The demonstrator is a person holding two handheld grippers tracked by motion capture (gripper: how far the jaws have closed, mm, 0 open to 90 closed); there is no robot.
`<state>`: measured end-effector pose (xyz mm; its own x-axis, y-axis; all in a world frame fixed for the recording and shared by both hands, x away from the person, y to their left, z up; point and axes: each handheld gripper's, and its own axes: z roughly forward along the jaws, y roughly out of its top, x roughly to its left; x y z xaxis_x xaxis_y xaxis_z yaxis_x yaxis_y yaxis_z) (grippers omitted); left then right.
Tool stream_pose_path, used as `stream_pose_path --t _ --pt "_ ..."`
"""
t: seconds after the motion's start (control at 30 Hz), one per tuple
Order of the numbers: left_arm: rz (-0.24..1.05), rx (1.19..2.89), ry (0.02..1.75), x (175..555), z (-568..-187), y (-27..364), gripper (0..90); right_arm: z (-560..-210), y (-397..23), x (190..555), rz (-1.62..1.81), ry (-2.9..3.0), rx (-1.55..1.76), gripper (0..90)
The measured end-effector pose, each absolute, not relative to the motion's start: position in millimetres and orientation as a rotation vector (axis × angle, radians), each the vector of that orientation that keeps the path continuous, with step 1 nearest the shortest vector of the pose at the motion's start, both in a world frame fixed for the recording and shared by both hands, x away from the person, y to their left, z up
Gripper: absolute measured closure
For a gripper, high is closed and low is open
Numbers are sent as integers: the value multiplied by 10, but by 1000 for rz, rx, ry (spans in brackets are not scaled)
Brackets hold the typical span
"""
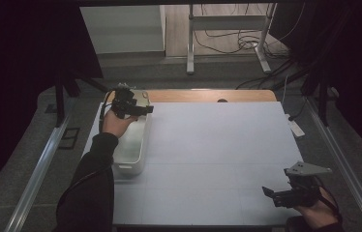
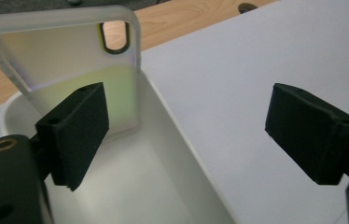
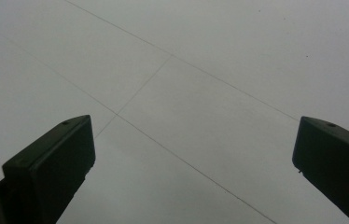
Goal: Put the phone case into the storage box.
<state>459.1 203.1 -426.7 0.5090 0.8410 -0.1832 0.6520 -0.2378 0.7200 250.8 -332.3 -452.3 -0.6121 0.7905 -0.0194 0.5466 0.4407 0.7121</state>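
Phone case (image 2: 70, 70), clear and frosted with an oblong camera hole near its top corner, stands on end inside the white tray (image 2: 182, 154), leaning at the tray's far end. In the left gripper view it rises just behind the left gripper (image 2: 186, 135), close against one black jaw, though whether it touches that jaw I cannot tell; the other jaw stands well apart from it, so the tongs are spread wide and nothing is clamped. The high view shows the left gripper (image 1: 143, 110) held over the far end of the tray (image 1: 133, 159), which lies lengthwise along the left edge of the table (the case itself is too small to make out there). The right gripper (image 1: 266, 192) rests low near the table's front right corner, well apart from the tray. In its own view the right gripper (image 3: 191, 163) has its jaws wide apart over the bare pale grey table (image 3: 200, 70), crossed by thin seam lines. A wooden strip (image 1: 208, 95) borders the far edge; beyond lie grey floor, a metal stand (image 1: 227, 34) and loose cables.
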Motion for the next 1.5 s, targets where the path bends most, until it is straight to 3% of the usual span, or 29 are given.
stream_pose_path --t 0.57,1.5 --pt "323 1977 1139 4354 -4276 1986 14 -4524 -3324 2509 964 2342 1148 0" --pt "348 1924 1069 3998 -4342 1995 3 -4520 -3315 2500 957 2340 1146 0"
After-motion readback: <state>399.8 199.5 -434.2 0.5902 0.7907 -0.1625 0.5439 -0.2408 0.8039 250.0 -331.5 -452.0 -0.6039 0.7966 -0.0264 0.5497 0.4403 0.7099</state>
